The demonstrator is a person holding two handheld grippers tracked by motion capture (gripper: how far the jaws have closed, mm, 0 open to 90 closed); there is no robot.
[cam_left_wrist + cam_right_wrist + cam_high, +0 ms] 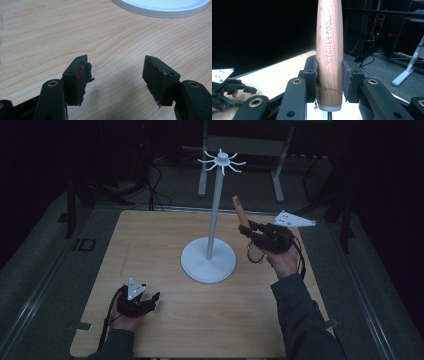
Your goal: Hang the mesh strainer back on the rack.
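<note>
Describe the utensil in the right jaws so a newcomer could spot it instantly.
Start at the white stand with its tall pole in the middle of the wooden table. Just right of its round base, the right gripper is raised off the table, jaws clamped on a wooden handle. It is the only wooden utensil, tapered, pointing up, stamped KITCHEN TOOL along its side.
</note>
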